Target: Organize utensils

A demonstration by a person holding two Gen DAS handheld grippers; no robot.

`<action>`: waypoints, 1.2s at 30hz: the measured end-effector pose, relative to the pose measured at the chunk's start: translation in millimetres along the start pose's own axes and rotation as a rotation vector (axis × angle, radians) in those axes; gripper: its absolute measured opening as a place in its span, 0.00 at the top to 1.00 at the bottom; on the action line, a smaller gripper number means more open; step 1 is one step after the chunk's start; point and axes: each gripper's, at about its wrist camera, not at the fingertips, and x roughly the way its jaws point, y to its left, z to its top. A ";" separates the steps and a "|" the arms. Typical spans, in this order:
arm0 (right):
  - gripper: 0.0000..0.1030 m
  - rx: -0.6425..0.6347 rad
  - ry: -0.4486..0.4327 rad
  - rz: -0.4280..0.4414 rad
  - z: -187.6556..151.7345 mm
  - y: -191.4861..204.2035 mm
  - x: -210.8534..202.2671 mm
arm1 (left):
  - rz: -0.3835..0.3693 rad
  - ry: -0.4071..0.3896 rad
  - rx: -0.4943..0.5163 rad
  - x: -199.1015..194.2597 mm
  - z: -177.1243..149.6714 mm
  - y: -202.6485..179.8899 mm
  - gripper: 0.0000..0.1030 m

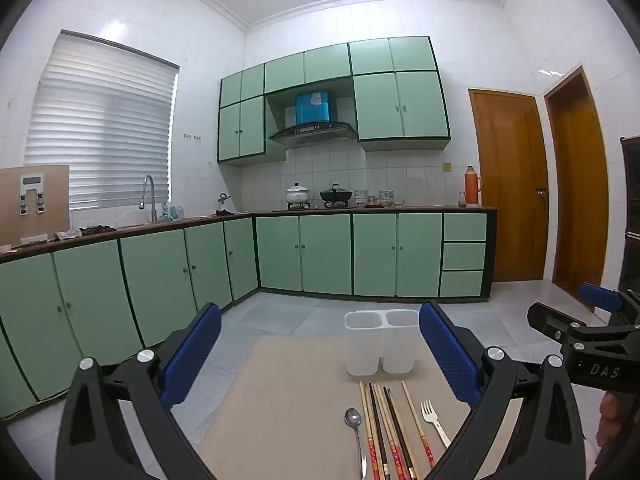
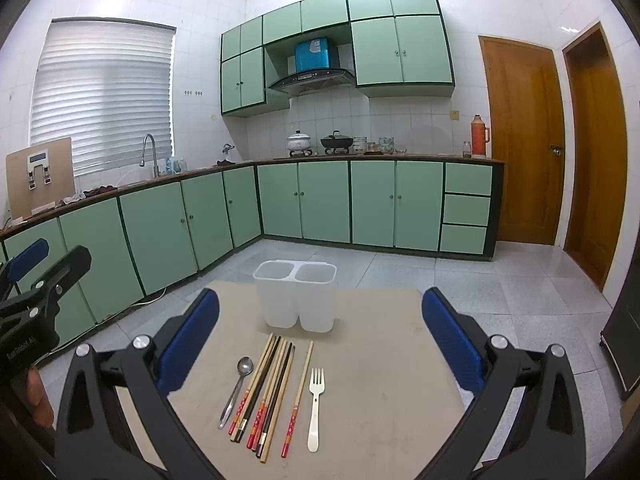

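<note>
Green kitchen cabinets [image 2: 304,200] line the walls behind a beige table [image 2: 380,360] that carries everything for the job. Toward the far edge of the table stands a white two-compartment holder [image 2: 295,298], upright, with nothing visible inside it. Just in front of the holder lie the utensils, side by side with handles toward the camera: a metal spoon [image 2: 236,384] on the left, a bundle of chopsticks [image 2: 264,388] beside it, one single chopstick [image 2: 299,396] slightly apart, and a white fork [image 2: 316,404] on the right. The right gripper [image 2: 320,340] hangs above the utensils with its blue fingers [image 2: 188,344] spread wide, holding nothing. The left gripper [image 1: 320,356] is likewise spread wide and unloaded, with the holder between its fingers in the left wrist view.
</note>
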 end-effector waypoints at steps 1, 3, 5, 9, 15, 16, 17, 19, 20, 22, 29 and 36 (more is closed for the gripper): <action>0.05 0.000 0.001 0.000 -0.1 0.0 0.0 | 0.001 0.001 -0.003 -0.1 0.0 0.4 0.06; 0.05 0.001 0.001 0.000 -0.2 -0.2 0.1 | 0.002 0.002 -0.007 -0.5 0.1 1.4 0.06; 0.05 0.002 0.000 0.000 -0.2 -0.3 0.2 | 0.005 0.001 -0.008 -1.3 0.3 2.4 0.06; 0.05 0.003 0.000 -0.001 -0.5 0.0 0.7 | 0.002 0.003 -0.001 -1.9 4.2 1.6 0.06; 0.05 0.006 -0.002 0.001 -0.3 -0.8 0.2 | 0.001 0.005 0.000 -4.0 7.9 2.7 0.06; 0.05 0.006 -0.001 0.001 -0.3 -0.9 0.3 | 0.001 0.005 0.001 -4.4 8.7 2.8 0.06; 0.05 0.006 -0.002 0.001 -0.3 -0.8 0.2 | -0.002 0.004 0.000 -4.1 6.7 4.4 0.06; 0.05 0.006 -0.002 0.001 -0.3 -0.8 0.2 | 0.002 0.003 -0.002 -1.2 2.7 1.0 0.06; 0.05 0.006 -0.002 0.001 -0.3 -0.8 0.2 | 0.003 0.002 -0.003 -1.5 3.1 1.3 0.06; 0.05 0.006 -0.002 0.001 -0.4 -0.7 0.3 | 0.003 0.002 -0.003 -2.1 3.8 1.8 0.06; 0.05 0.006 -0.002 0.002 -0.6 -0.2 0.1 | 0.001 0.002 -0.001 -3.6 5.2 3.2 0.06; 0.05 0.006 -0.001 0.002 -0.6 0.0 0.3 | 0.002 0.005 -0.003 -2.7 5.5 3.4 0.06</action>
